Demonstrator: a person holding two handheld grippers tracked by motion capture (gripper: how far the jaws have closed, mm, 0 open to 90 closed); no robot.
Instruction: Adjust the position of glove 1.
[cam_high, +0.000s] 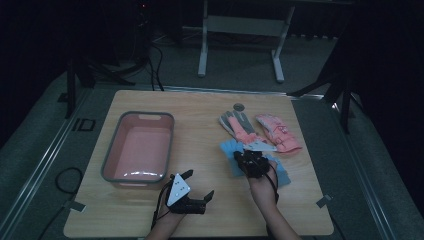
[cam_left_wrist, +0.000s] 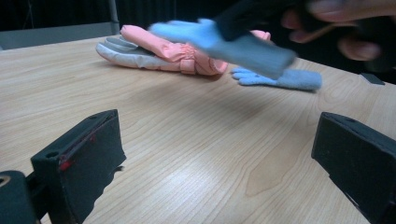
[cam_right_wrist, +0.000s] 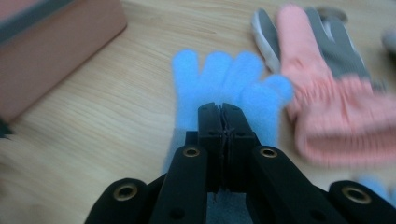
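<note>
**Blue glove pinched and lifted**

A blue glove (cam_right_wrist: 224, 79) is clamped between the closed jaws of the right gripper (cam_right_wrist: 222, 112), off the table (cam_high: 200, 107), near the pink-and-grey gloves (cam_high: 240, 127). The left gripper (cam_high: 197, 187) is held wide open and empty, beside the pink basin (cam_high: 112, 150).

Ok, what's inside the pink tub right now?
Nothing visible: in the high view the pink tub shows a bare pink floor with a light glare along its near edge. The inside of its near wall is hidden from this angle. All the gloves are outside it.
</note>
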